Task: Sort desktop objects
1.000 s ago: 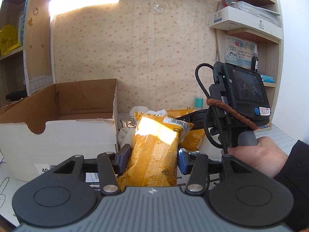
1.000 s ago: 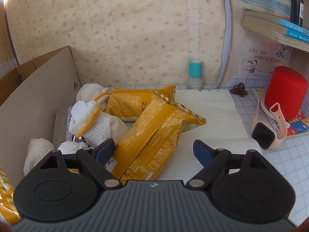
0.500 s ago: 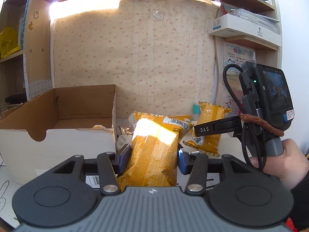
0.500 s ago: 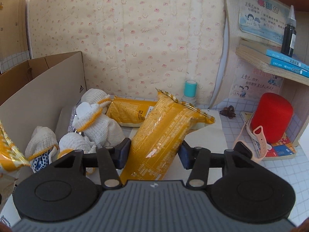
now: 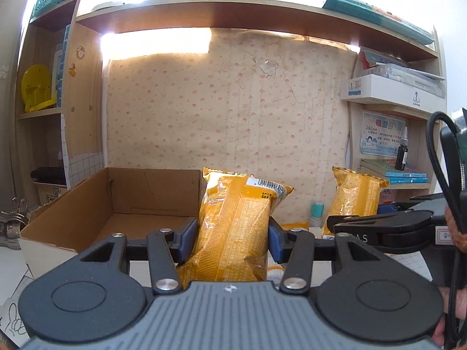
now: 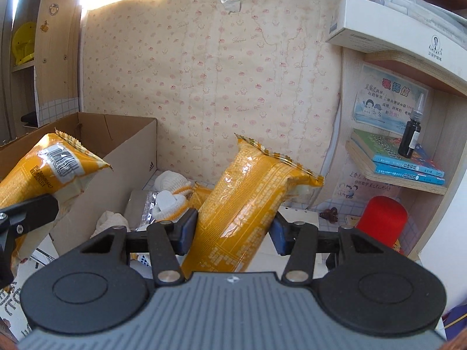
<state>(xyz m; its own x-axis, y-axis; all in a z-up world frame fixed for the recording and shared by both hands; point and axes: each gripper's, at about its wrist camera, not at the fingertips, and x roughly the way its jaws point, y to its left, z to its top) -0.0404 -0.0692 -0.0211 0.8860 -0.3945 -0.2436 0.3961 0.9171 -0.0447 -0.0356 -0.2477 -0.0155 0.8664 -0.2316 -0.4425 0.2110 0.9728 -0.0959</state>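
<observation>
The open cardboard box (image 5: 125, 204) stands at the left on the counter (image 6: 303, 218), its near wall cut low and its inside bare where the left wrist view shows it; its right wall (image 6: 116, 180) rises just beside the pile of things. Behind everything a patterned paper backing (image 5: 227, 116) closes the far side, and shelves (image 6: 394, 172) with books close the right.

The left gripper (image 5: 230, 233) points nearly level toward the box's right corner, its jaws closed partway on a yellow snack packet (image 5: 236, 227) that stands upright between the blue pads (image 5: 186, 236), barcode end up. The right gripper (image 6: 232, 230) tilts downward, its jaws likewise clamped on a second yellow packet (image 6: 248, 204), which leans to the right, clear of the counter.

Below it, between box wall and white paper sheet (image 6: 300, 215), lie white rolled socks (image 6: 172, 201), a silver foil packet (image 6: 140, 210) and another yellow packet (image 6: 201, 195). A red cylinder (image 6: 382, 221) stands at the right, under the shelf.
</observation>
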